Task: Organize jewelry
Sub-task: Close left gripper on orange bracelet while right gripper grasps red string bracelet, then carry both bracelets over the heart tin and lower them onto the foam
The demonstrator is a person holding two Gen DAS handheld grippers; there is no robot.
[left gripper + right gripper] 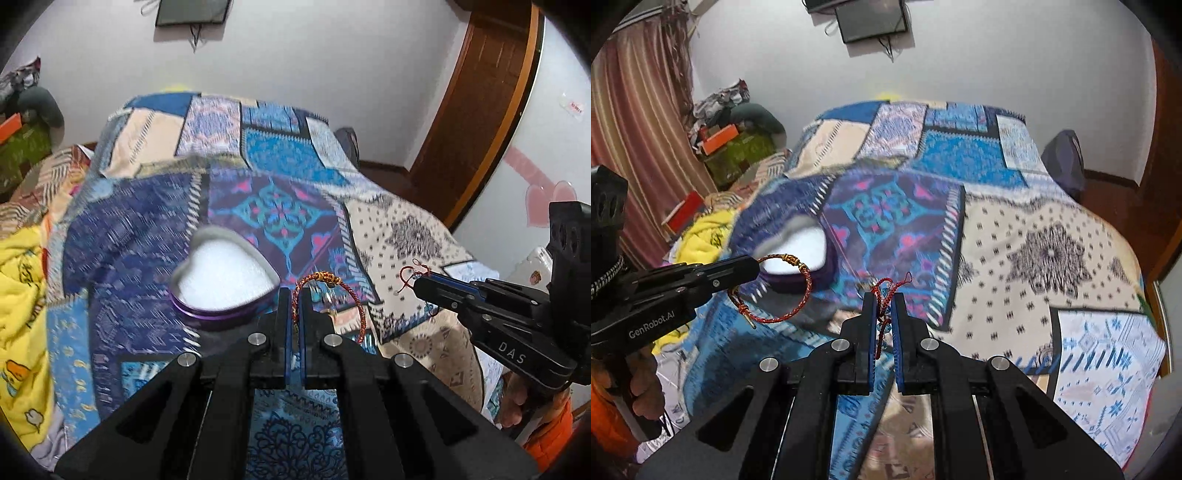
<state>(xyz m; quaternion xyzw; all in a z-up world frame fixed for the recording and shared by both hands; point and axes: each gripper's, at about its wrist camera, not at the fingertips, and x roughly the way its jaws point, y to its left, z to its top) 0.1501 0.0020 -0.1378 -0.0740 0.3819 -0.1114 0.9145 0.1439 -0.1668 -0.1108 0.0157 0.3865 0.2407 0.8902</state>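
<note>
- A red-and-gold braided bracelet (325, 295) is clamped between the blue-padded fingers of the left gripper (294, 295), which are pressed together on the cord; most of the loop hangs free to the right of the fingers, clear of the bed.
- In the right wrist view the same bracelet (786, 288) is seen as an open ring dangling from the tip of the left gripper (753, 267), with gold knots at its top.
- A thin red string bracelet (886, 295) is pinched between the fingers of the right gripper (884, 302), which are closed on it; its knotted ends stick up above the fingertips.
- From the left wrist view the red string bracelet (412, 273) is seen at the tip of the right gripper (419, 286).
- A heart-shaped purple tin (221, 277) with a white lining is seen lying open on the patchwork quilt (147, 240), just left of the left gripper.
- Both grippers are held above the quilt, near each other.
- Part of a hand (517, 402) and an orange sleeve (546, 435) are seen beneath the right gripper.
</note>
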